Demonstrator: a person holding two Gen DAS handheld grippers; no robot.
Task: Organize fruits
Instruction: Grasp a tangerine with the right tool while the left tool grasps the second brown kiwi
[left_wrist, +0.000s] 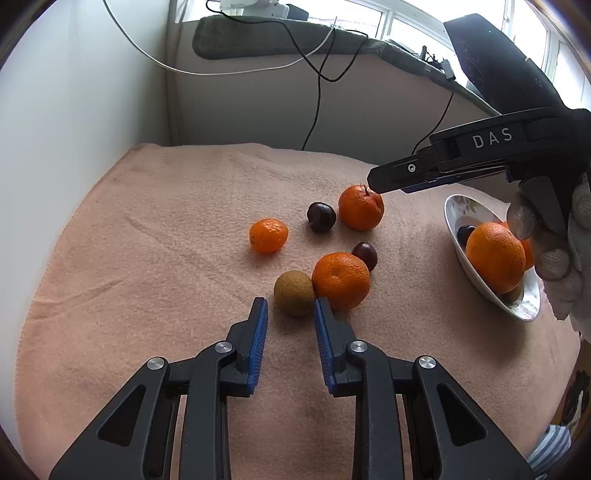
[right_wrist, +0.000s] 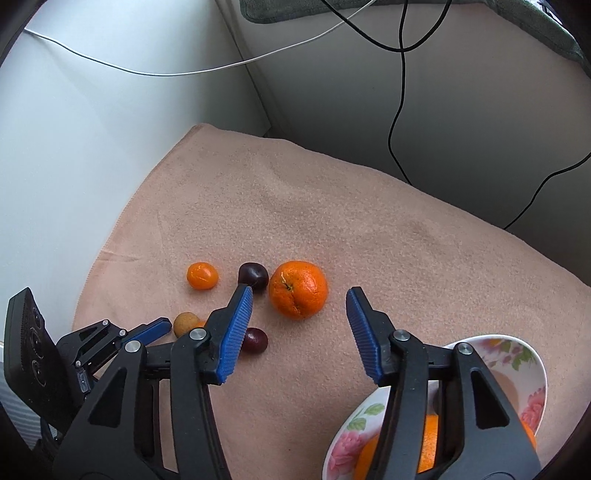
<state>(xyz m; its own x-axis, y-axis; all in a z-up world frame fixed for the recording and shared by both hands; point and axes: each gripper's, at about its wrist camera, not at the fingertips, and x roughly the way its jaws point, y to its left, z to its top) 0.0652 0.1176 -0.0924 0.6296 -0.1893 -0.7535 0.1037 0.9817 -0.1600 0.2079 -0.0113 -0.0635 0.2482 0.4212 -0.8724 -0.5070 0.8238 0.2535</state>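
The left gripper, released, points at the longan mid-cloth, touching an orange. The right gripper, released, frames another orange. Each should straddle its fruit squarely, close gently, then carry it to the bowl.

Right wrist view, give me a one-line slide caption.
Open right gripper hovers over a stemmed orange on the peach towel, floral bowl alongside.

Both tools were matte black plastic with ribbed blue pads lining their fingers and round silver screw heads at the pivots. The left hand-held gripper showed four such screws. The right hand-held gripper carried white "DAS" lettering, and a white knitted glove covered the hand gripping it.
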